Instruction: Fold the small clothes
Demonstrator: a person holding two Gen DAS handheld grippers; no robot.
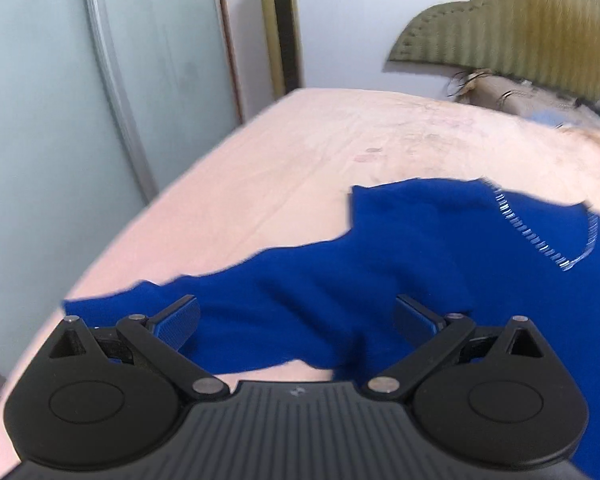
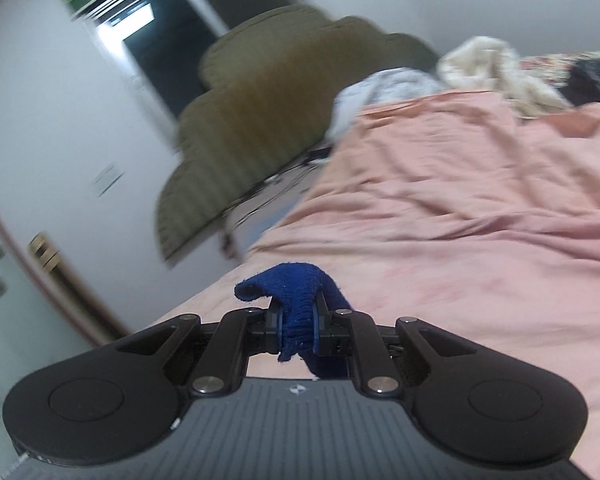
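A small royal-blue knit sweater point(image 1: 420, 248) with a white-stitched neckline lies spread on the pink bed sheet point(image 1: 284, 160). One sleeve stretches toward the lower left. My left gripper point(image 1: 296, 320) is open, its jaws wide apart just above the sleeve, holding nothing. My right gripper point(image 2: 298, 326) is shut on a bunched edge of the same blue sweater point(image 2: 296, 292) and holds it above the sheet point(image 2: 480, 232). The rest of the garment is hidden below that view.
The bed's left edge runs close to a pale glass door point(image 1: 60, 120). An olive padded headboard point(image 1: 520, 28) stands at the back. Loose white and dark clothes point(image 2: 492, 68) are heaped at the far side of the rumpled sheet.
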